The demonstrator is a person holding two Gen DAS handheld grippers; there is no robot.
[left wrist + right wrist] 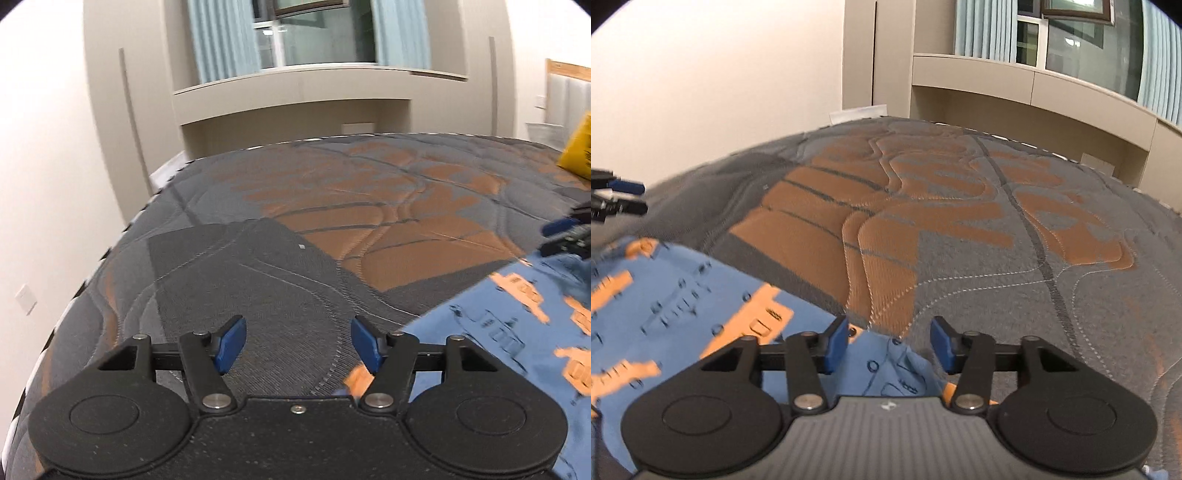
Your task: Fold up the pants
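The pants are blue with orange vehicle prints and lie on a grey and orange quilted mattress. In the left wrist view they fill the lower right. My left gripper is open and empty over bare mattress, just left of the pants' edge. In the right wrist view the pants spread across the lower left, and a bunched edge lies under my right gripper, which is open and empty. The right gripper also shows at the right edge of the left wrist view, and the left gripper at the left edge of the right wrist view.
A yellow object lies at the mattress's far right. Beige built-in shelving and a curtained window stand beyond the bed. A white wall runs along the mattress's left edge.
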